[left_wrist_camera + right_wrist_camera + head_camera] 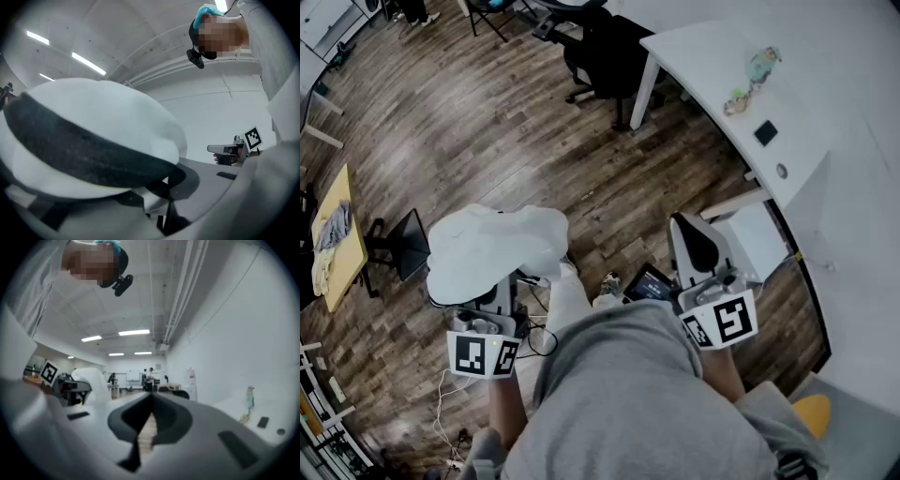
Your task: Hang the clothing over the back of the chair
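Two tools are held out level, side by side and apart, in front of a person in a grey top (628, 403). The left tool (502, 292) is clamped on the white clothing (492, 246). The fabric is bunched and billows up over its jaws, hiding their tips in the head view. In the left gripper view it fills the space between the jaws and bulges well beyond them. The right tool (152, 397) has its jaws brought together with nothing between them. Only a thin sliver of the wooden floor (487, 131) shows through the slit below the tips.

Cables (450, 394) lie on the floor beneath the left tool. A white surface (825, 112) curves along the right, carrying a small pale trinket (755, 75) and a small black object (766, 133). A black office chair (605, 47) stands at the top of the head view, well apart from the clothing. A yellow surface (337, 202) at the far left carries a grey cloth (333, 225).
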A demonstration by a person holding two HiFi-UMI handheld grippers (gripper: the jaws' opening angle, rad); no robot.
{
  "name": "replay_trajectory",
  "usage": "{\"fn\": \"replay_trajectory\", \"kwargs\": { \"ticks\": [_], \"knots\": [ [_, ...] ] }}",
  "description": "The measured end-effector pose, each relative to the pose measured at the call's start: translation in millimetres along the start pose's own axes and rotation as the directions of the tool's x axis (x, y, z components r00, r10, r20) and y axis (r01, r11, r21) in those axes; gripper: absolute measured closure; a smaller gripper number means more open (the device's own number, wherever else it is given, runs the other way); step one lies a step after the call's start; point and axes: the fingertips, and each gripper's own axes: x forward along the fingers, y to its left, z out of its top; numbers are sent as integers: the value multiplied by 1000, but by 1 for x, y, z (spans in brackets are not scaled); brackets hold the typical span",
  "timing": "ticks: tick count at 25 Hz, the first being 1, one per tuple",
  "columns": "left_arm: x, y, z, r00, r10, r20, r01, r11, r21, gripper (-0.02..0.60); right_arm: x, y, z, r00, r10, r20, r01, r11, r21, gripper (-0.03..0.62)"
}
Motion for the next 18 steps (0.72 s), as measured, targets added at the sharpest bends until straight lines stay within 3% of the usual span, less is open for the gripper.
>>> {"fn": "replay_trajectory", "kwargs": {
  "ticks": [11, 18],
  "knots": [
    [-25, -3, 2, 999, 47, 27, -46, 999, -21, 482, -8, 23, 0, 998, 59, -1, -59, 998, -23, 560],
    [-28, -10, 0, 999, 37, 10, -37, 999, 10, 482, -12, 25, -2, 998, 62, -3, -62, 998, -22, 560]
  ]
}}
